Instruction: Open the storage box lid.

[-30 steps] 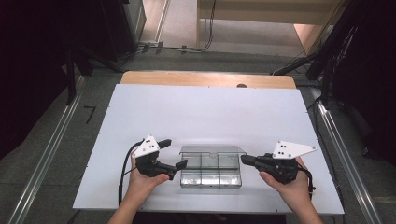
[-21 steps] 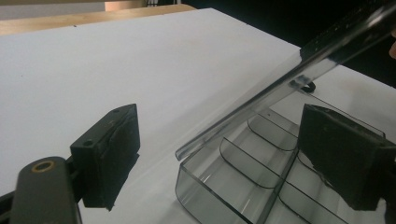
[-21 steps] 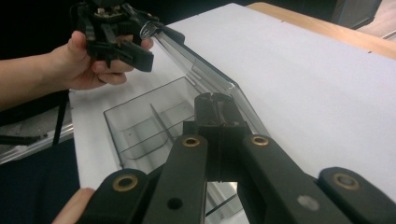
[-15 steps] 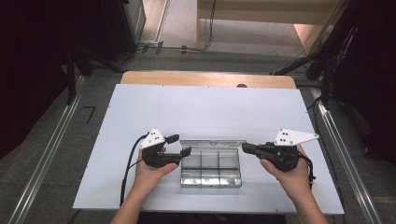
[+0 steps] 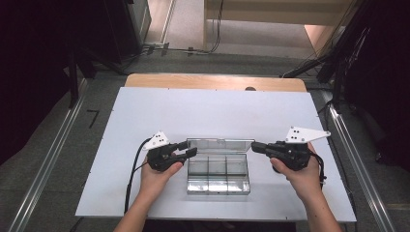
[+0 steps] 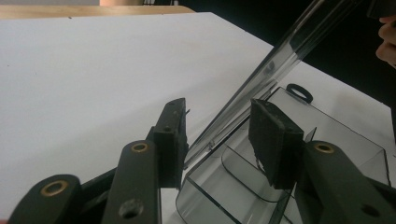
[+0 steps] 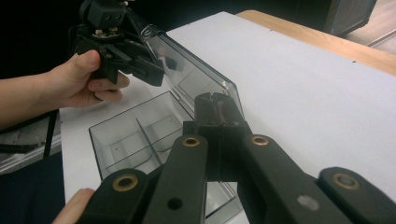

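**Clear box, lid up, a gripper at each end**

Clear compartment box [image 5: 218,174] sits on the near middle of the white table [image 5: 203,116], nearer the person's edge than the far one. Long axis runs left to right across the table; three compartments side by side, open side up. Lid [image 5: 220,144] hinged along the far long edge, standing raised and tilted, its long axis parallel to the box.

Left gripper [image 5: 189,149] at the box's left end, pointing right. Jaws have just been closing; now at a middling gap, with the lid's left edge and box corner between them. In the left gripper view the pads [image 6: 273,140] stand just beside the plastic, a gap showing on the left pad's side; no firm pinch visible.

Right gripper [image 5: 257,147] at the lid's right end, pointing left. Jaws pressed together; in the right gripper view the lid's corner [image 7: 229,95] meets the tips. Whether plastic is pinched between them cannot be told.

Wooden strip [image 5: 215,82] borders the table's far edge. Grey floor and dark equipment beyond.
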`<state>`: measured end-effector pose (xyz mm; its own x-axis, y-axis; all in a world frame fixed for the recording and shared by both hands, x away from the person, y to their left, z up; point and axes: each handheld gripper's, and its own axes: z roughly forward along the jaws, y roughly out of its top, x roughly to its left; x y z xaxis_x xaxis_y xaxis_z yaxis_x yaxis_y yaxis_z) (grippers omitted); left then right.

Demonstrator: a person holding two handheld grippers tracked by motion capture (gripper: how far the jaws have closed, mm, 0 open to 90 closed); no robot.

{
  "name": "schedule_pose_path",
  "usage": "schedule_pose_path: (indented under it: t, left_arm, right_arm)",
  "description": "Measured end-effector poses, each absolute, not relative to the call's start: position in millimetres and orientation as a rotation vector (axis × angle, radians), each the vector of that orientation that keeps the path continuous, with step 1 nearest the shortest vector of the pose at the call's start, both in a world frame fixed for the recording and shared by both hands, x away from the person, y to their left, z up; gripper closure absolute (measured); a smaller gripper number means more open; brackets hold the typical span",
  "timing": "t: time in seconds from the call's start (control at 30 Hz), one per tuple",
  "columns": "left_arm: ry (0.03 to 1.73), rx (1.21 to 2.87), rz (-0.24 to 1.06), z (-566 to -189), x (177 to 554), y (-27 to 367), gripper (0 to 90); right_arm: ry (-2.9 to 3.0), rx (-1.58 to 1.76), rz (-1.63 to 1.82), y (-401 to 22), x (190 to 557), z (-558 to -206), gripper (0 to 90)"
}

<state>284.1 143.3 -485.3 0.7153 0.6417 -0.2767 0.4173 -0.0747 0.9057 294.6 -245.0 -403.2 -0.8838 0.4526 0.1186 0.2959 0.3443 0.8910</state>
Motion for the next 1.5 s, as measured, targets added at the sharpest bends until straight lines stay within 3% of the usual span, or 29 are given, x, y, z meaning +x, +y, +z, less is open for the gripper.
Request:
schedule_pose_path:
  t: [0.2,0.37,0.6,0.83,1.0,1.27,1.5]
  left_arm:
    - [0.859,1.689,0.22,-484.8,284.3,143.4,66.3]
    - [0.866,1.685,0.216,-484.3,283.9,143.6,67.5]
    - [0.867,1.682,0.219,-484.2,284.0,143.4,67.7]
    - [0.877,1.675,0.23,-484.1,284.5,143.6,69.8]
    - [0.874,1.672,0.228,-484.5,284.9,143.9,69.9]
    - [0.887,1.664,0.234,-484.7,285.5,143.6,71.6]
    - [0.895,1.651,0.225,-485.6,286.9,144.0,72.4]
  right_arm:
    - [2.44,0.689,1.579,-247.1,296.2,-403.4,88.0]
    - [2.451,0.664,1.586,-252.5,296.7,-403.4,87.9]
    - [2.511,0.697,1.57,-265.3,303.6,-413.8,72.0]
    - [2.468,0.786,1.586,-262.4,313.2,-430.9,37.6]
    - [2.469,0.849,1.514,-247.6,316.6,-440.5,0.0]
    - [2.444,0.89,1.533,-229.0,317.5,-454.8,0.0]
    - [2.362,0.965,1.547,-221.3,316.3,-464.5,27.1]
